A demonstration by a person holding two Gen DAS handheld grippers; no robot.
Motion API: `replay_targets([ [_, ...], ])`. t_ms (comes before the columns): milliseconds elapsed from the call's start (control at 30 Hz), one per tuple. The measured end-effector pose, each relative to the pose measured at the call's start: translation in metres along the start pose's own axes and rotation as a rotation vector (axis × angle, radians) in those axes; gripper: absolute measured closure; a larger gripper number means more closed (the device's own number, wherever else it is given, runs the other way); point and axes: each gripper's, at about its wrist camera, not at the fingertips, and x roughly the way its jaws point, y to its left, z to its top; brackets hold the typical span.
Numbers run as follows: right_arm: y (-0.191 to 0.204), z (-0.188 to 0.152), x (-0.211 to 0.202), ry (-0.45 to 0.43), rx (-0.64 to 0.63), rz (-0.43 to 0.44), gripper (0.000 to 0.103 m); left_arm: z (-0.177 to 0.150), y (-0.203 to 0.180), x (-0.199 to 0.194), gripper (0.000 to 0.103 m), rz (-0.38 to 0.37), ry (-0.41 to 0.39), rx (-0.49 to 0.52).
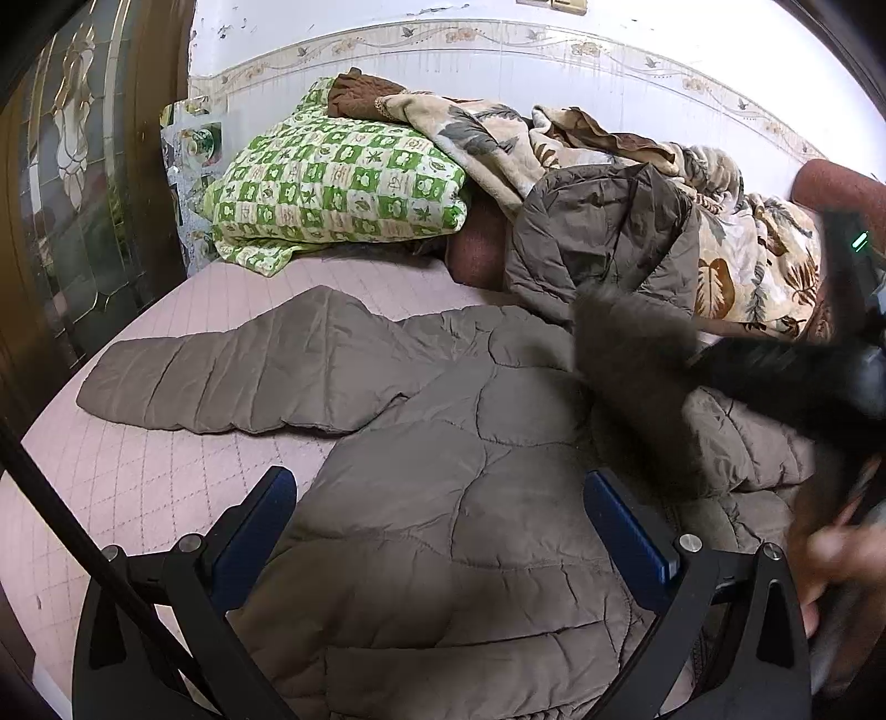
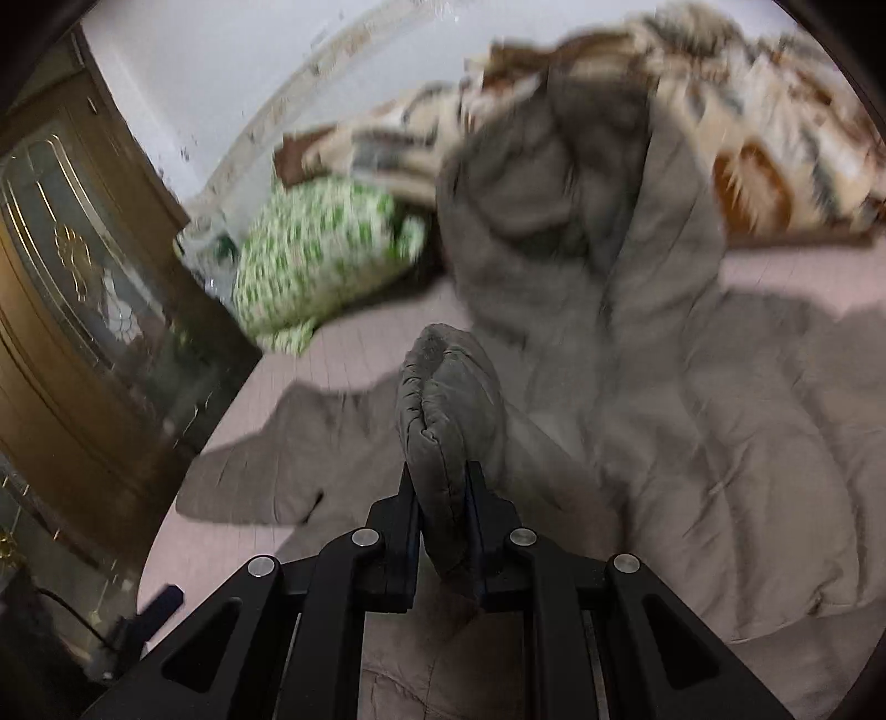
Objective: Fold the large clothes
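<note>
We see a white wall behind the bed, its paint chipped near the top, with a pale border strip of leaves and birds running along it. At the left stands a dark wooden door set with decorative leaded glass. The bed carries a pink quilted cover. Against the wall lie a green-and-white checked pillow and a beige leaf-patterned blanket. The light is soft and even.
</note>
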Motion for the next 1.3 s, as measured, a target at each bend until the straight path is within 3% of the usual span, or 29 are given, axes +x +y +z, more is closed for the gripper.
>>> replay_targets([
  [233, 0.005, -0.014, 0.036, 0.061, -0.016, 0.009, 0.084, 0.002, 0.001, 0.005, 0.000, 0.003, 0.014, -0.005],
  [300, 0.003, -0.019, 0.048, 0.134, 0.006, 0.030, 0.062, 0.002, 0.001, 0.006, 0.000, 0.001, 0.016, -0.014],
  [367, -0.001, -0.022, 0.054, 0.181, 0.044, 0.084, 0.051, 0.003, -0.001, 0.008, 0.000, 0.002, 0.016, -0.015],
  [500, 0.002, -0.014, 0.034, 0.155, 0.044, 0.128, 0.036, 0.008, -0.002, 0.012, 0.000, 0.010, 0.011, -0.025],
  [633, -0.013, 0.010, -0.013, 0.028, 0.072, 0.159, 0.036, 0.016, -0.008, 0.026, 0.000, 0.015, 0.018, -0.038],
  [733, -0.044, 0.026, -0.050, -0.079, 0.090, 0.023, 0.036, 0.023, -0.017, 0.041, 0.000, 0.007, 0.037, -0.024],
  [867, -0.110, 0.034, -0.085, -0.134, 0.145, -0.303, 0.036, 0.032, -0.028, 0.068, 0.000, 0.008, 0.081, 0.004],
  [967, -0.157, 0.030, -0.094, -0.115, 0.246, -0.402, 0.044, 0.034, -0.033, 0.087, 0.000, 0.012, 0.117, 0.004],
  [1100, -0.211, 0.017, -0.086, -0.026, 0.370, -0.438, 0.053, 0.032, -0.036, 0.118, 0.000, 0.057, 0.182, 0.022],
  [1167, -0.223, 0.013, -0.071, 0.037, 0.372, -0.468, 0.055, 0.027, -0.036, 0.135, 0.000, 0.103, 0.240, 0.038],
  [1300, -0.218, 0.015, -0.060, 0.081, 0.301, -0.560, 0.055, 0.024, -0.032, 0.148, 0.000, 0.075, 0.283, 0.022],
])
